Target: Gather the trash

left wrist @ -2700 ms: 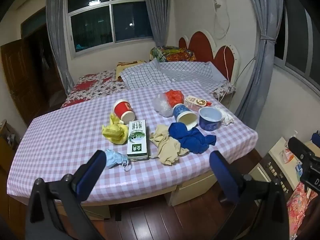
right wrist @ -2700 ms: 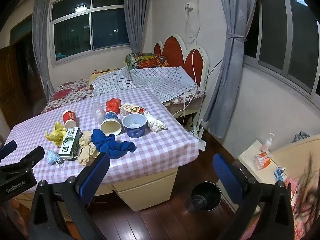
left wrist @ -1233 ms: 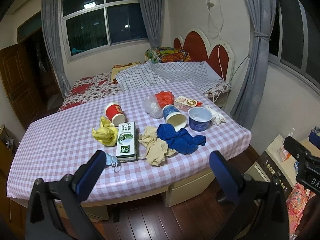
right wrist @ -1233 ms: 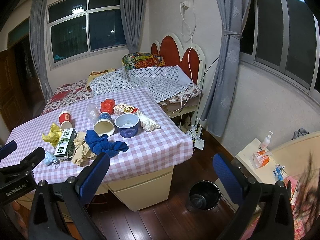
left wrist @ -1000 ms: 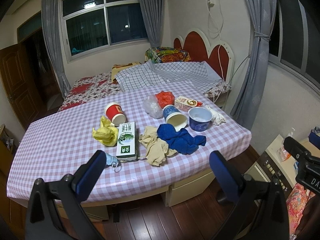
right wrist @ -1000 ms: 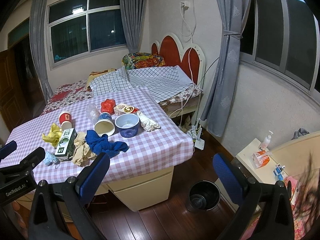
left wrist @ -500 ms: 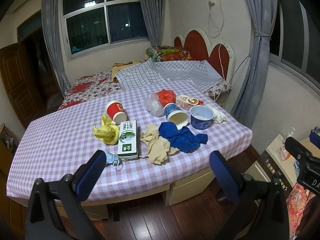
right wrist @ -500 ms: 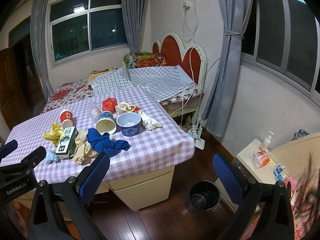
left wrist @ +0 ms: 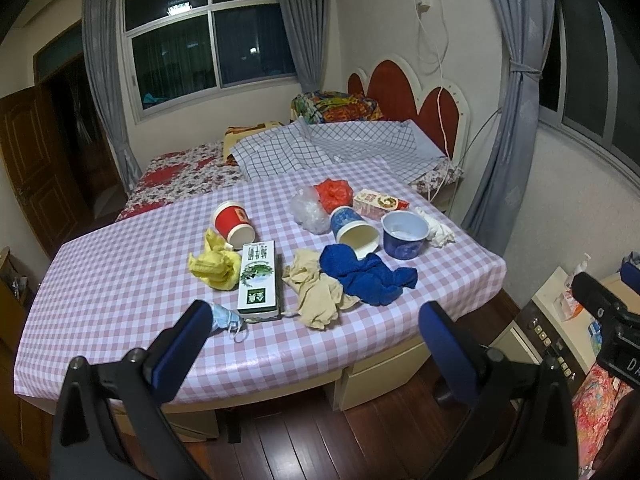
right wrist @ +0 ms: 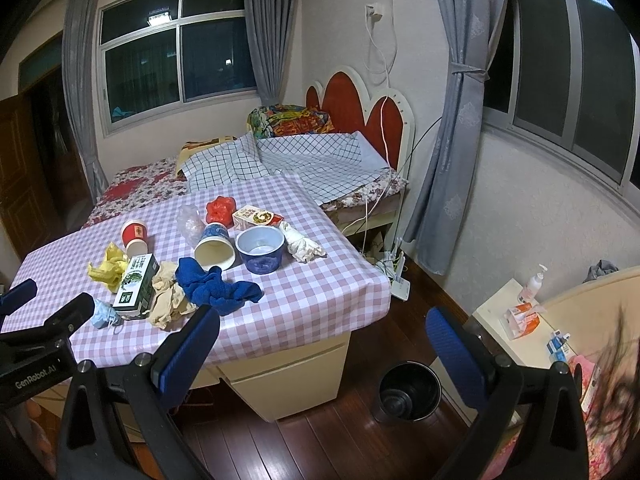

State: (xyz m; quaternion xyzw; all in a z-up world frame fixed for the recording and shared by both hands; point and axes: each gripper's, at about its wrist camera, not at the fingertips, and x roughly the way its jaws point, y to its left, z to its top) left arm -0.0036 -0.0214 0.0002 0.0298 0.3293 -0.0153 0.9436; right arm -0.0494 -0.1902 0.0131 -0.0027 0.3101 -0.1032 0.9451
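Observation:
Trash lies on the checked table (left wrist: pixel 120 280): a red cup (left wrist: pixel 233 227) on its side, yellow crumpled paper (left wrist: pixel 212 266), a green-white carton (left wrist: pixel 258 282), a blue face mask (left wrist: pixel 224 317), beige cloth (left wrist: pixel 316 292), blue cloth (left wrist: pixel 366 276), a tipped blue cup (left wrist: pixel 354 232), a blue bowl (left wrist: pixel 404 234), a red bag (left wrist: pixel 334 194). A black bin (right wrist: pixel 408 392) stands on the floor right of the table. My left gripper (left wrist: pixel 316 340) is open and empty before the table's front edge. My right gripper (right wrist: pixel 320 348) is open and empty, above the floor near the bin.
A bed (left wrist: pixel 320 148) with a red headboard lies behind the table. A curtain (right wrist: pixel 452 160) and cables hang at the right wall. A low cabinet (right wrist: pixel 516 320) with bottles and boxes stands at the right. The floor is dark wood.
Both grippers have drifted slightly closer to the table; the objects appear a little larger. Nothing on the table has moved.

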